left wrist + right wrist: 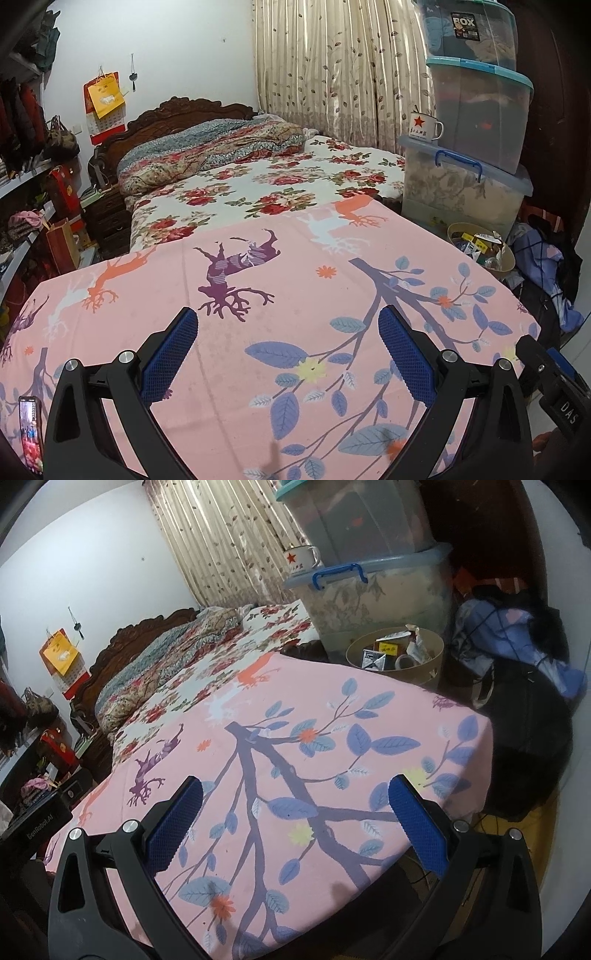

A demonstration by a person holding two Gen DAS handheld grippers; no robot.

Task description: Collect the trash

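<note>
Left tongs [288,349] and right tongs [295,818] — both spread wide, empty — above the pink-clothed desk [258,295]; trash-filled bin [395,657] beyond its far edge.

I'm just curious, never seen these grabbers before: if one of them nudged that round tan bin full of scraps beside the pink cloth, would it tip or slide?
The bin looks thin-walled and holds only small boxes and wrappers, so it is probably light and would likely slide. It looks about as wide as tall, so tipping seems unlikely.
</note>
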